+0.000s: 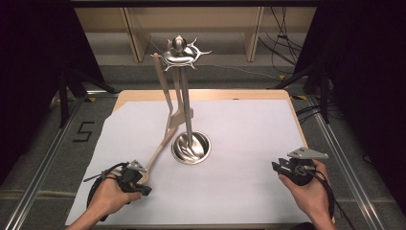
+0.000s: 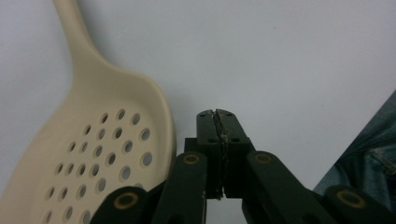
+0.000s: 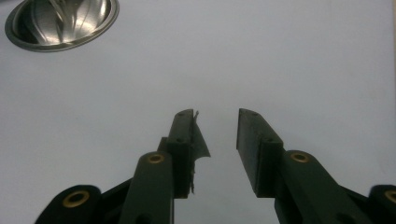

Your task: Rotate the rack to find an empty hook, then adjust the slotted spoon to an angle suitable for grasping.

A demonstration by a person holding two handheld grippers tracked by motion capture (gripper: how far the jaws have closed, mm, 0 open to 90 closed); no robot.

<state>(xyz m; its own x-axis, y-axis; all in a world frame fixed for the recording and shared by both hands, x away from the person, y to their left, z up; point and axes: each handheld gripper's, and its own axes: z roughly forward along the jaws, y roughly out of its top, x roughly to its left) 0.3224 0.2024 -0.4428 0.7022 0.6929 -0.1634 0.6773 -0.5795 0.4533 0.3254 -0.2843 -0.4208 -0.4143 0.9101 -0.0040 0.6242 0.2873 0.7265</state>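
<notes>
White paper covers the tabletop, black curtains at the sides, a floor mark reading "5".
Left hand-held gripper: jaws together, holding nothing; its view shows the cream slotted spoon's holed bowl just beside it. Right hand-held gripper: jaws parted, empty. From above, the spoon's handle leans against the steel utensil stand.

I read one marking: a black numeral "5" on the grey floor, left of the table, in the high view. I find no legible text, label or brand in the left gripper view or the right gripper view.
</notes>
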